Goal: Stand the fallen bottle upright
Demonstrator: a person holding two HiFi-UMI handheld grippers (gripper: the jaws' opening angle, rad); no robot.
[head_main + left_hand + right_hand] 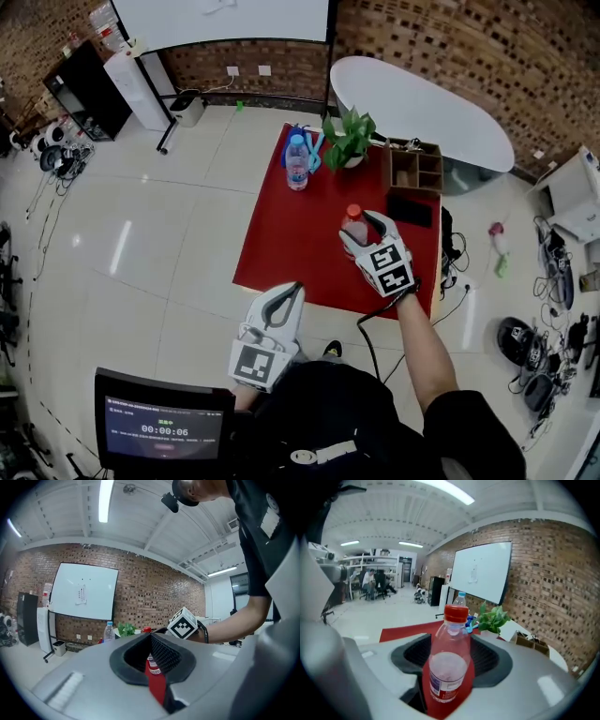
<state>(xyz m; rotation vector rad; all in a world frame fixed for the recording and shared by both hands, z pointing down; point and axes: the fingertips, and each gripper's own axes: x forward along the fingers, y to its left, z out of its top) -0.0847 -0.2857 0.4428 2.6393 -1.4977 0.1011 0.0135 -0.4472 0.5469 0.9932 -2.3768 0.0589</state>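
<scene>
Head view, stock by size.

1. Floor (169, 216): pale glossy tiles, cables and gear along both side edges.
2. Whiteboard (220, 19): at the far brick wall, on a black stand.
3. White oval table (422, 108): beyond the red table, far right.
4. Red table (291, 234): square top, middle of the floor; it carries items 7 to 11.
5. Screen (164, 431): dark, with a timer readout, bottom left beside the person.
6. Tools, one in each hand.
 - Right tool (370, 230): over the right half of the red table, jaws spread wide and holding the red-capped bottle by its body.
 - Left tool (289, 295): at the near edge of the red table, narrow, tips together, nothing between them.
7. Plant (349, 139): green leaves in a pot, far edge of the red table.
8. Wooden box (417, 169): open compartments, far right corner, just right of the plant.
9. Black flat item (410, 211): lying just in front of the box.
10. Blue-capped bottle (297, 162): clear, upright, left of the plant.
11. Red-capped bottle (354, 225): clear, labelled, near upright in the right tool; whether its base touches the red table cannot be told.
</scene>
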